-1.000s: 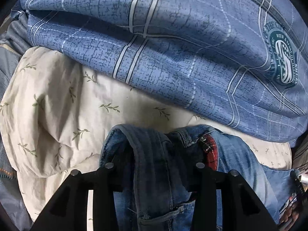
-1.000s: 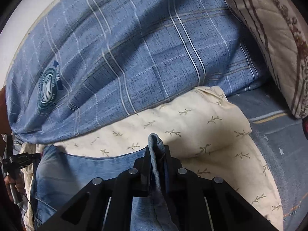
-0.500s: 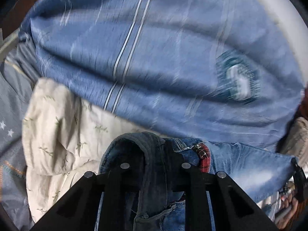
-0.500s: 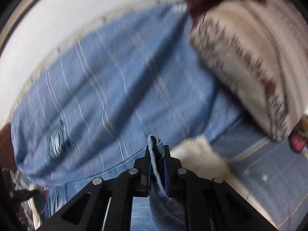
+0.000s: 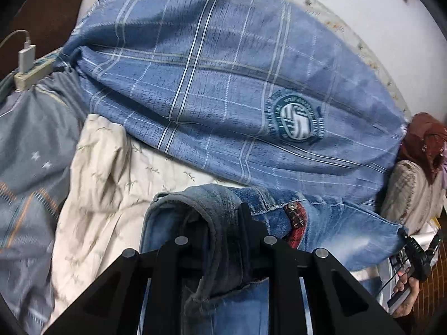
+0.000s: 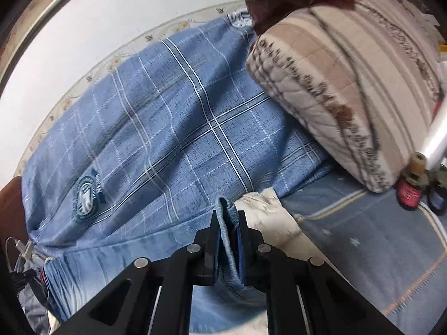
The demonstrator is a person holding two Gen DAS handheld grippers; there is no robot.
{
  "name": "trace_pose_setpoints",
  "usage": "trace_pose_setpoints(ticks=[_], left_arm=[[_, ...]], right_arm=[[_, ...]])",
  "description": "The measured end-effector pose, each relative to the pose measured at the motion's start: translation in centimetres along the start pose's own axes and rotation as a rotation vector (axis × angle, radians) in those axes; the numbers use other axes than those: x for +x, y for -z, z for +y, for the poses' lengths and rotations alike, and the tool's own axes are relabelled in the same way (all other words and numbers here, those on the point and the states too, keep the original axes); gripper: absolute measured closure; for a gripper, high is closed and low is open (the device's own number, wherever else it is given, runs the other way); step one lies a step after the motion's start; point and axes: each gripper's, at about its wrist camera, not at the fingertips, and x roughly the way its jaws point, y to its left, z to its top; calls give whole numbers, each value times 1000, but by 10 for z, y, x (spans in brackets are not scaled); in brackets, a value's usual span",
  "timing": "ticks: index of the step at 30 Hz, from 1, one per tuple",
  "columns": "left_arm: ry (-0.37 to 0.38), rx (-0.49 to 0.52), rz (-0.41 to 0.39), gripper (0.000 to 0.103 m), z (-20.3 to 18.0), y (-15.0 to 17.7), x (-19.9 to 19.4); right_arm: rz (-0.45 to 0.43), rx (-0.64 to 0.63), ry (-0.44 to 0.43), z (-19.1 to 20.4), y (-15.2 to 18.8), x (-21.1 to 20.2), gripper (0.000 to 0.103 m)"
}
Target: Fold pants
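Note:
Blue denim pants (image 5: 329,223) hang stretched between my two grippers, lifted above the bed. My left gripper (image 5: 223,229) is shut on a thick bunch of the waistband, beside the button and a red plaid lining (image 5: 297,223). My right gripper (image 6: 227,220) is shut on a thin folded edge of the pants (image 6: 111,268), which run off to the lower left in that view. At the far right of the left wrist view a hand (image 5: 405,298) holds the other gripper's handle.
A big blue plaid pillow (image 5: 223,83) with a round badge lies just behind the pants against the white wall. Under them is a cream leaf-print cover (image 5: 97,181) on a grey-blue sheet (image 6: 363,237). A beige quilted cushion (image 6: 349,83), small bottles (image 6: 410,192) and a charger (image 5: 26,55) sit around.
Both grippers have risen and tipped upward with the pants, so the wall and cushion now show. The left jaws closed tighter on the waistband; the right stayed shut on the edge.

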Motion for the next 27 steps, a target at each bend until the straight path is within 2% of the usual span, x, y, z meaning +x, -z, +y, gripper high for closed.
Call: trace_pose_setpoints(ticks=[4, 8, 13, 16, 19, 21, 23, 27], left_arm=[[7, 17, -12, 83, 12, 41, -28], [16, 12, 13, 83, 30, 90, -47], [1, -22, 114, 83, 46, 140, -54], [-31, 4, 194, 81, 51, 164, -55], [-86, 44, 263, 75, 52, 181, -56], [-122, 67, 299, 74, 52, 188, -60], [-163, 93, 302, 74, 53, 192, -72], [-190, 129, 256, 74, 54, 189, -106]], right_arm=[[-7, 25, -22, -15, 13, -37, 93], [9, 37, -42, -35, 39, -79, 93], [91, 45, -48, -58, 75, -114, 93], [174, 13, -47, -66, 96, -131, 92], [315, -6, -47, -77, 117, -138, 89], [407, -24, -51, -87, 129, -144, 88], [437, -31, -46, -96, 136, -152, 87], [411, -65, -29, -107, 139, -178, 87]])
